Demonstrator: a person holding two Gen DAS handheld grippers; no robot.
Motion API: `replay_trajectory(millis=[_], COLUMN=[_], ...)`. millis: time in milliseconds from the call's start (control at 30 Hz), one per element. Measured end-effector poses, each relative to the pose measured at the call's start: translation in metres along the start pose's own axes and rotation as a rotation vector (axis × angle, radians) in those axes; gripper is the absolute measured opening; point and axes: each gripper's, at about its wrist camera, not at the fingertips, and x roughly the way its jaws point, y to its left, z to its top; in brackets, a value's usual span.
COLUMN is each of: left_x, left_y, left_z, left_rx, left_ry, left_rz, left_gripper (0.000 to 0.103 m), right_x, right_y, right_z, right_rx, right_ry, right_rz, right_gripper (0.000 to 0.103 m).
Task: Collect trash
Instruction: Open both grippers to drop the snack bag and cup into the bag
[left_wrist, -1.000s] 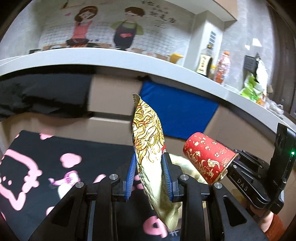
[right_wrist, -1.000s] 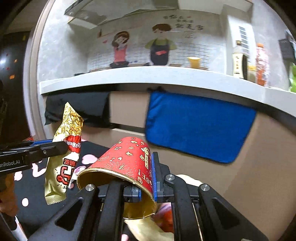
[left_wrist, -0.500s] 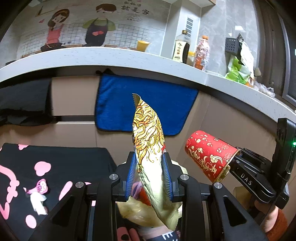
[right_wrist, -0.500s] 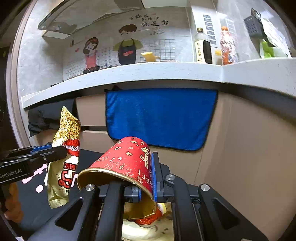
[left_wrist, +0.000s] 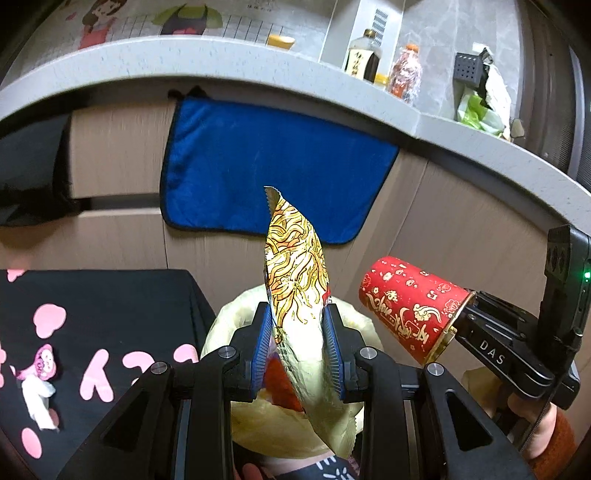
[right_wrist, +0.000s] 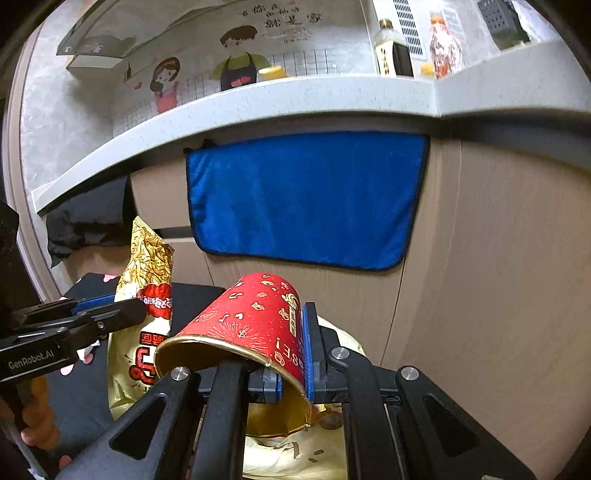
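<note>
My left gripper is shut on a gold noodle wrapper that stands upright between its blue pads. It hangs over an open yellowish trash bag below. My right gripper is shut on the rim of a red paper cup tipped on its side, also above the bag. In the left wrist view the cup shows to the right of the wrapper. In the right wrist view the wrapper shows at the left.
A black tablecloth with pink hearts lies to the left, with a crumpled white tissue on it. A blue towel hangs on the cabinet front under a grey counter holding bottles.
Both grippers have swung right, away from the black tablecloth, and now sit over the trash bag by the blue towel. Both still hold their items.
</note>
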Motion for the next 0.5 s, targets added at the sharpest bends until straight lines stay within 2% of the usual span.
replay_trajectory(millis=[233, 300, 433, 467, 500], left_x=[0.031, 0.038, 0.048, 0.047, 0.046], left_y=[0.016, 0.021, 0.034, 0.038, 0.041], left_z=[-0.003, -0.003, -0.003, -0.004, -0.004], left_rx=[-0.057, -0.075, -0.116, -0.129, -0.136], left_ry=[0.058, 0.073, 0.1, 0.095, 0.094], left_rz=[-0.016, -0.046, -0.096, -0.094, -0.086], left_gripper=[0.03, 0.03, 0.049, 0.049, 0.049], right_x=[0.025, 0.031, 0.046, 0.053, 0.059], right_y=[-0.006, -0.008, -0.012, -0.012, -0.012], right_z=[-0.006, -0.008, -0.015, -0.018, -0.021], right_rx=[0.017, 0.024, 0.039, 0.036, 0.033], right_ry=[0.048, 0.06, 0.099, 0.133, 0.162], right_rz=[-0.001, -0.003, -0.011, -0.008, -0.007], right_gripper=[0.008, 0.008, 0.011, 0.014, 0.024])
